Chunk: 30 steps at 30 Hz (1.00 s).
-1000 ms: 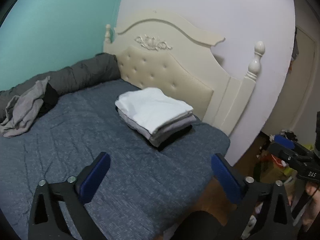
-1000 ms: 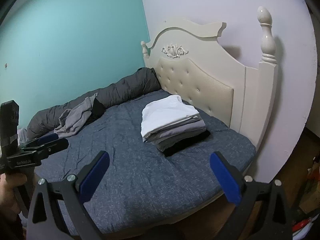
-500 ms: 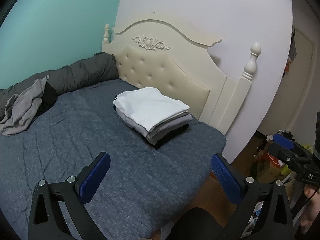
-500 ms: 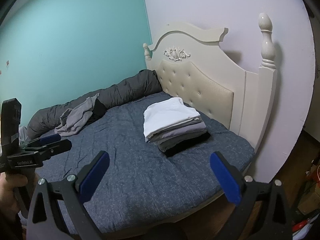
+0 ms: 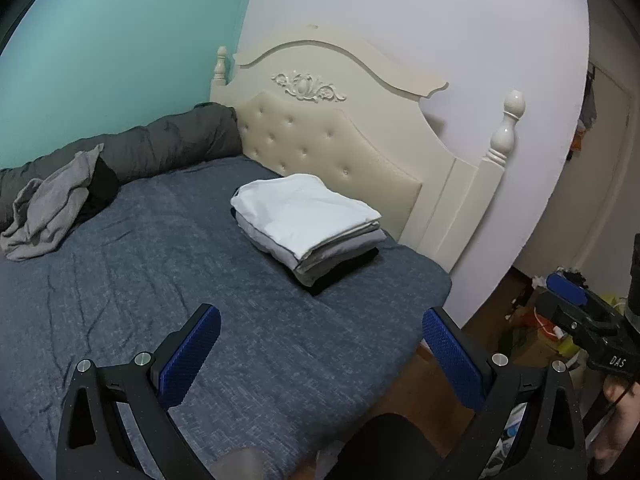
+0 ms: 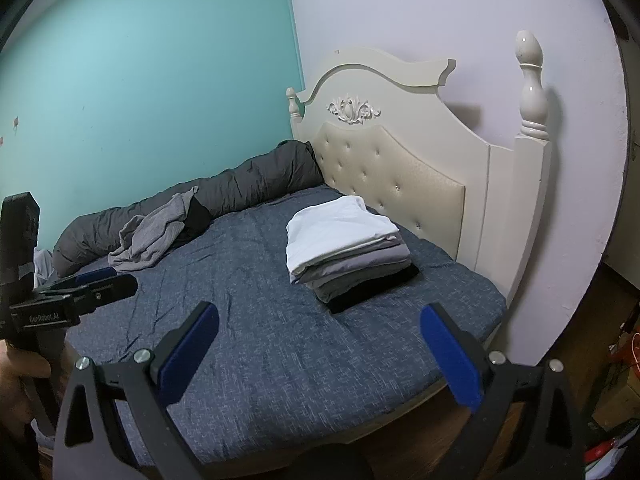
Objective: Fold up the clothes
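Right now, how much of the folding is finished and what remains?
Done: a folded stack, white on top, sits near the headboard. In hand: nothing; the left gripper and right gripper are both open and empty above the bed. Left: a crumpled grey garment by the dark rolled duvet.

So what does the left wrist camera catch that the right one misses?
Only the left view shows the right gripper from the side, and clutter on the floor by a doorway.

Only the right view shows the left gripper from the side, and something pale at the duvet's far end.

Both show the bed, the folded stack, the crumpled grey garment, the headboard, and open, empty grippers.
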Available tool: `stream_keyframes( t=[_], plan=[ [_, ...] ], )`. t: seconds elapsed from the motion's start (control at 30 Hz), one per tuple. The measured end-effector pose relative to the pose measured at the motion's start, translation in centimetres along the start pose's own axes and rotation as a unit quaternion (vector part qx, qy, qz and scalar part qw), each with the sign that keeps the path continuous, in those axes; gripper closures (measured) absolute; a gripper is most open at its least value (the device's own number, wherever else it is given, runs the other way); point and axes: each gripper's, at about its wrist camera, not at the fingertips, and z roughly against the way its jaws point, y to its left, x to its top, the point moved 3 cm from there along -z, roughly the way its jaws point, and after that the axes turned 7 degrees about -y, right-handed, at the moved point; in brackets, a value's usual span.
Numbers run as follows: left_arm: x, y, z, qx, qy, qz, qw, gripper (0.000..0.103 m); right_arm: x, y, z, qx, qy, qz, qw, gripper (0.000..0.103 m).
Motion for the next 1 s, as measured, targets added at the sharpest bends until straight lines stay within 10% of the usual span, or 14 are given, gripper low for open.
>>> stream_keyframes(
  t=[1.0],
  plan=[
    [-0.04,-0.1,0.77,0.018,-0.005,-0.003,0.9998,0.0,-0.18,-0.05,-0.06,-0.006,-0.008,-0.002,1.0,0.0]
  ],
)
